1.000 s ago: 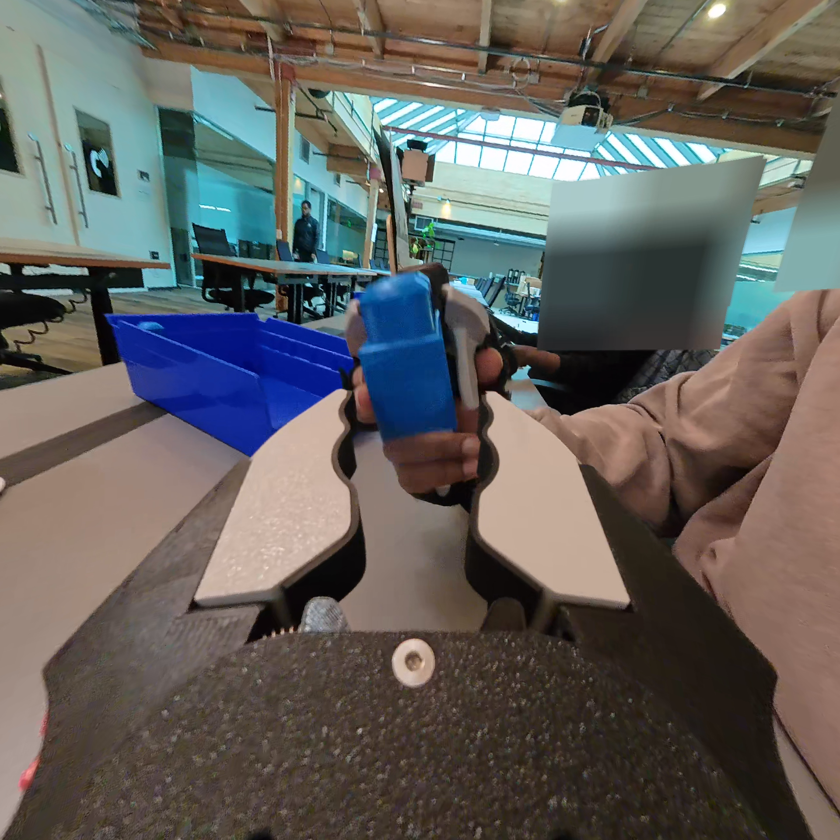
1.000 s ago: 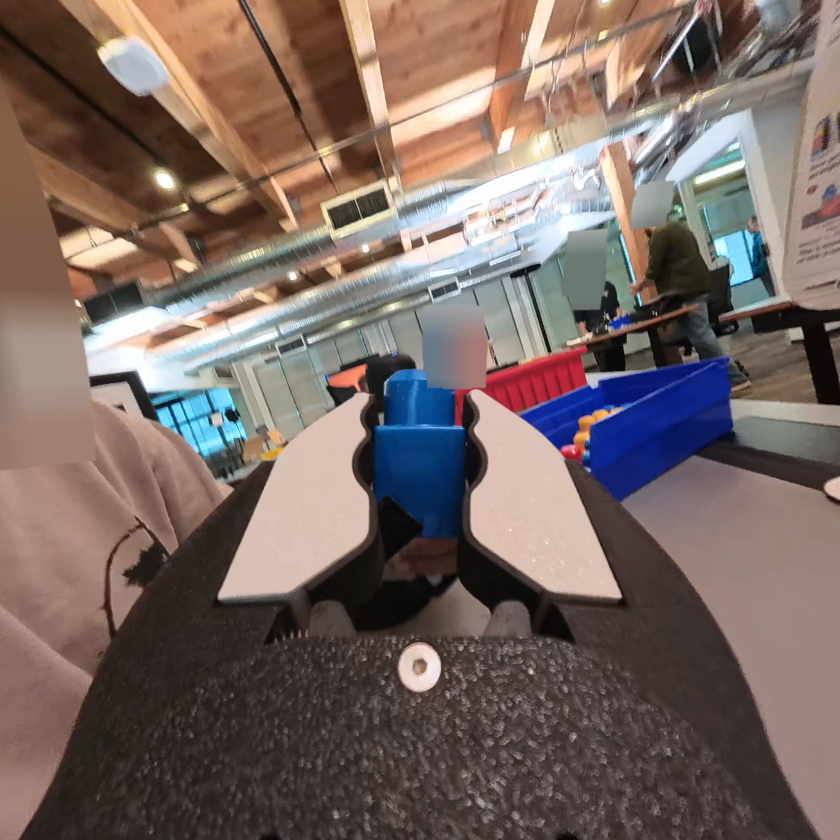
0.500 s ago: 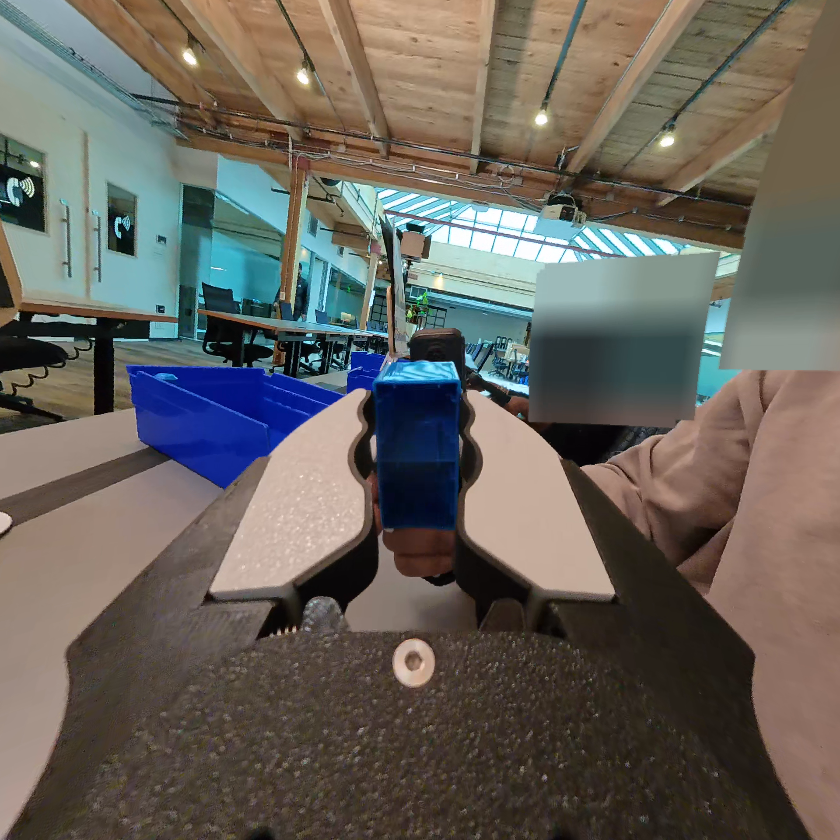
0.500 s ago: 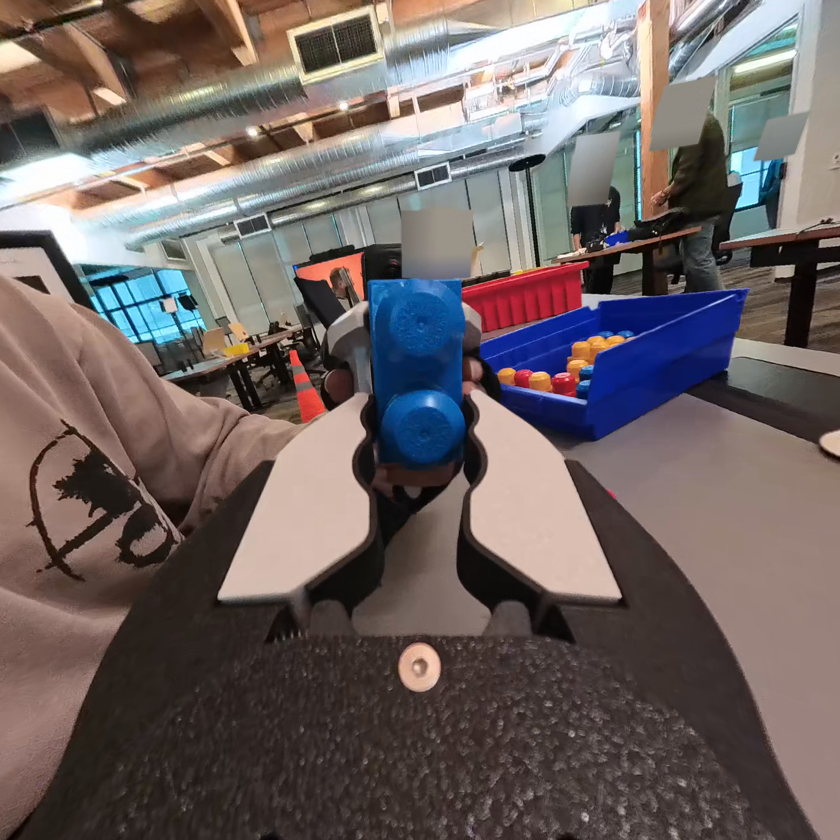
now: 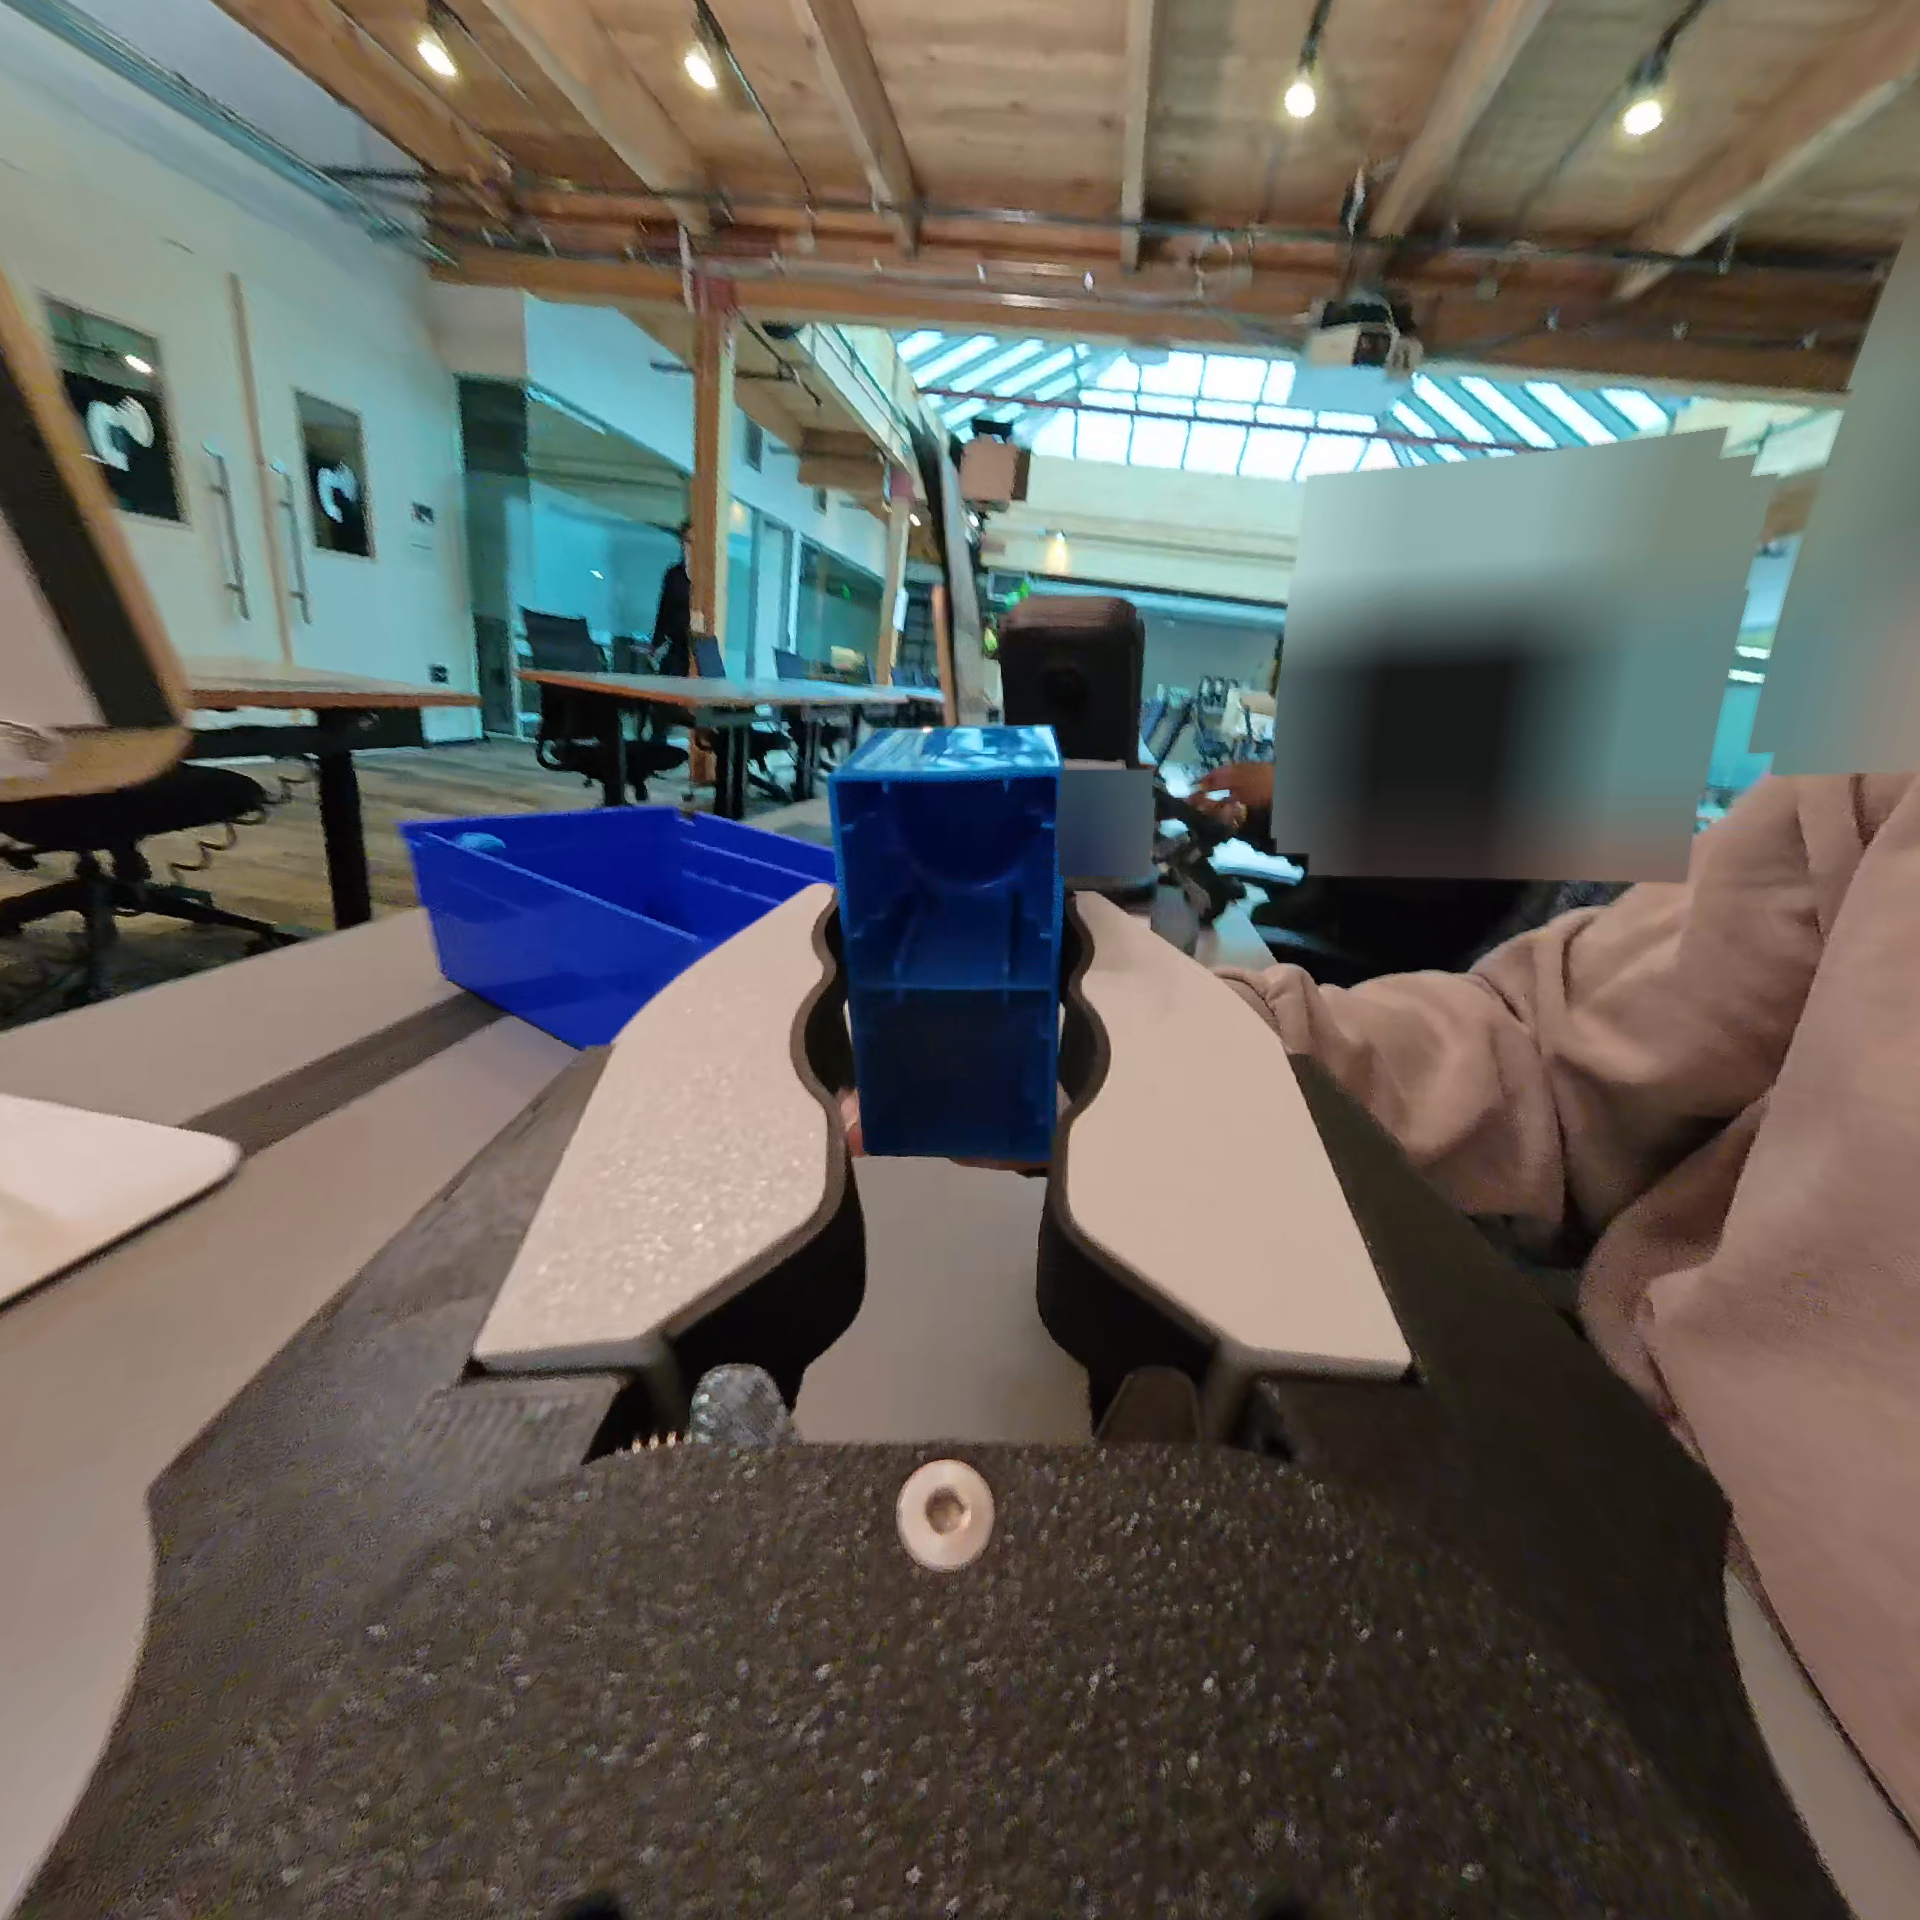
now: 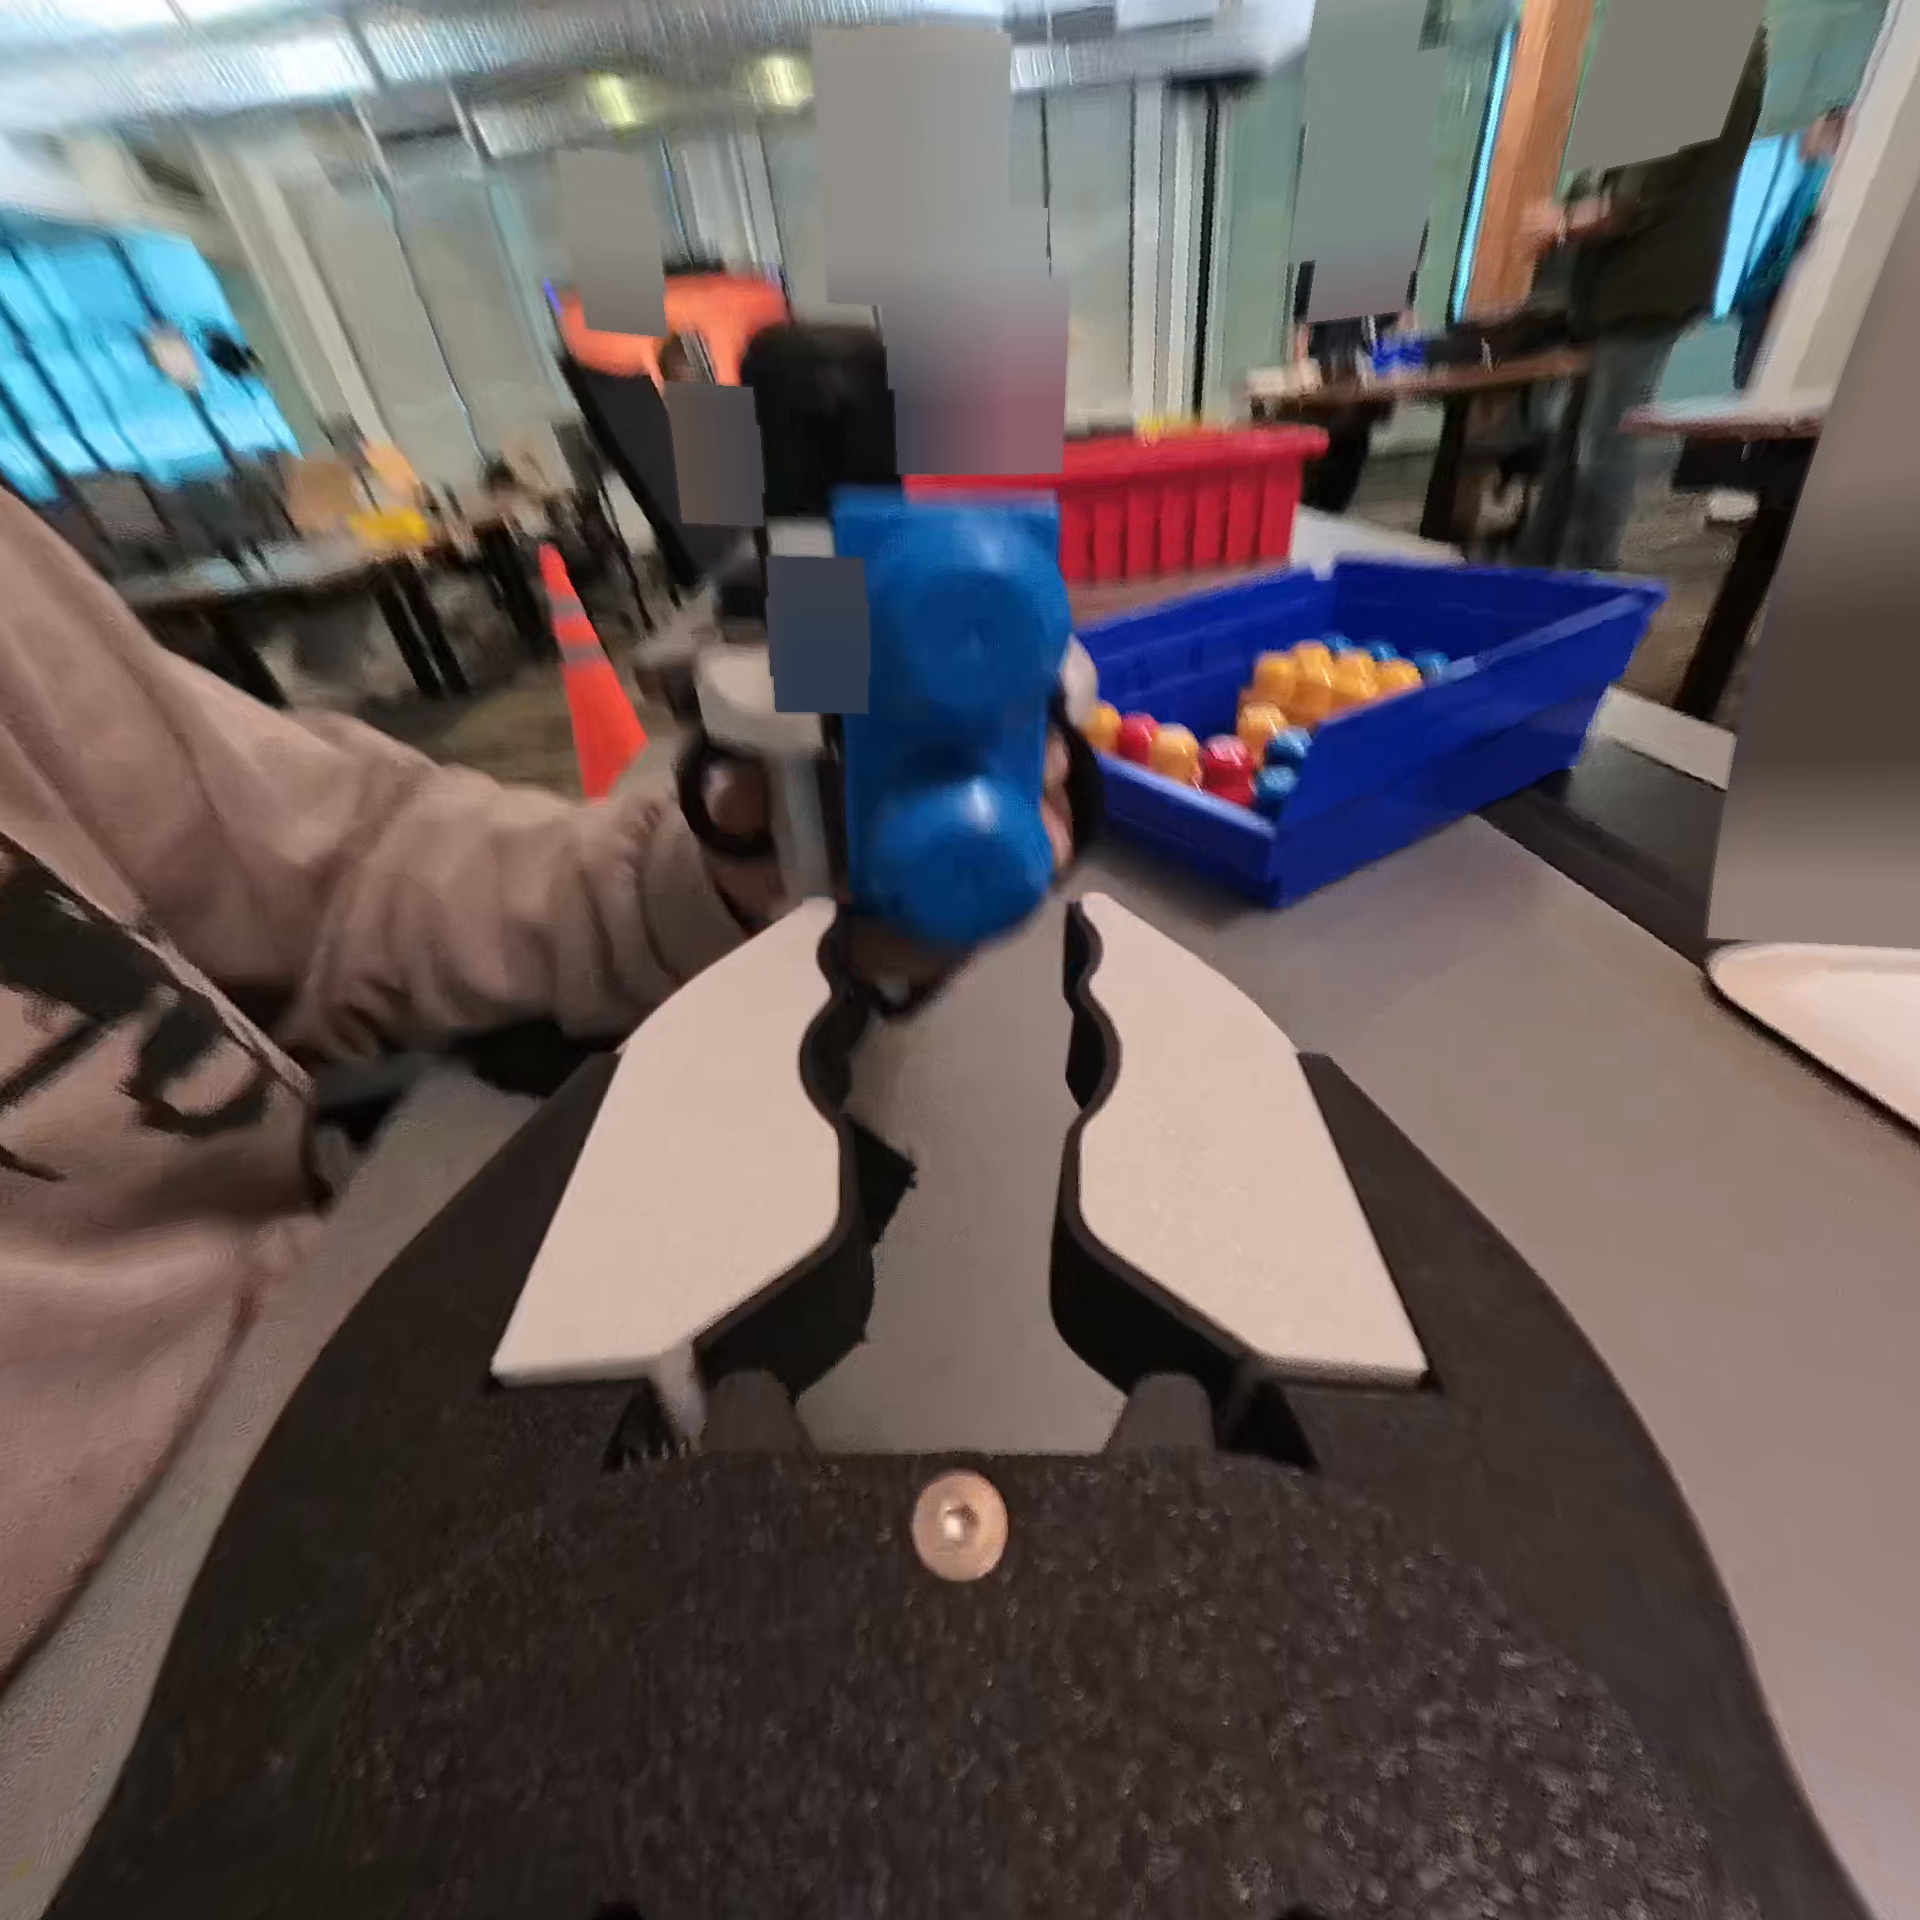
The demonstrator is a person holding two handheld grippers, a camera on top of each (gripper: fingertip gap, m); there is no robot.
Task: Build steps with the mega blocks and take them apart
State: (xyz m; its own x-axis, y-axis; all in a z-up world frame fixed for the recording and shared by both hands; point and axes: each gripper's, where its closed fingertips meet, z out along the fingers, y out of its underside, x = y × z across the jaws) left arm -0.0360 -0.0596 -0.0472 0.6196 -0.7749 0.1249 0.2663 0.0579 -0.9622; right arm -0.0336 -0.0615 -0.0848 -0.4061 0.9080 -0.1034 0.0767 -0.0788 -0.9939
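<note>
Left wrist view showed left gripper (image 5: 951,1023) clamped on hollow blue plastic two-stud block (image 5: 948,935): light, rigid, slick, so flat sidewalls suited gripping; right gripper (image 6: 945,971), blurred, looked open and empty.

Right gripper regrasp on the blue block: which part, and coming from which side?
Grip the flat side walls of the blue block, across its narrow width. Its studs face the open right gripper, so come straight in from the stud side. The left gripper clamps those walls lower down, so probably take the top end, which is free.
</note>
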